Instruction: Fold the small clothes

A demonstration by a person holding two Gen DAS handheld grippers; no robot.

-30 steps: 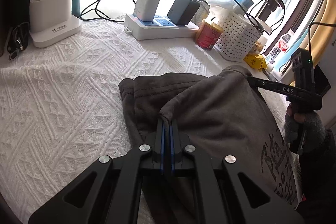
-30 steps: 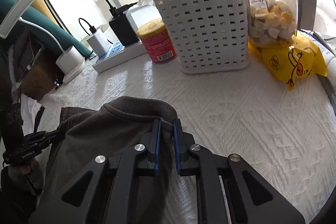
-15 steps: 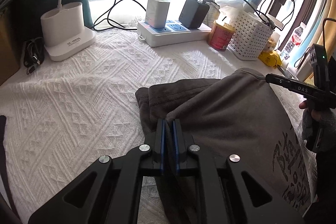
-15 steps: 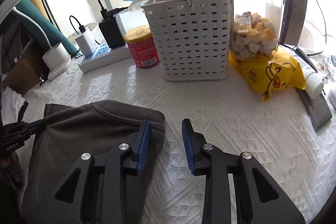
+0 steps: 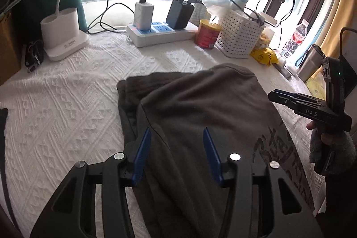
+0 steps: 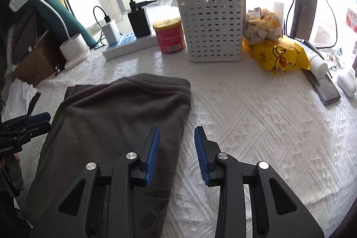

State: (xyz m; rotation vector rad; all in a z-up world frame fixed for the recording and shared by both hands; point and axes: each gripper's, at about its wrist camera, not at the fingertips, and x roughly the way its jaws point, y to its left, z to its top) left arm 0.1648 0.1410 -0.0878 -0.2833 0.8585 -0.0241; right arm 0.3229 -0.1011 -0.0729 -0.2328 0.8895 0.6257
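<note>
While lying folded on the white cloth (image 6: 256, 117): grey garment (image 5: 200, 108)
Left gripper (image 5: 176, 137): jaws have just been opening, hovering apart, gripping nothing
Right gripper (image 6: 176, 133): jaws standing apart, empty

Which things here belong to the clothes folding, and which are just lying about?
Part of the job:
- dark grey folded fabric garment
- left gripper, open
- right gripper, open

Just lying about:
- white perforated plastic basket
- red tin can
- white power strip
- yellow duck-print snack bag
</note>
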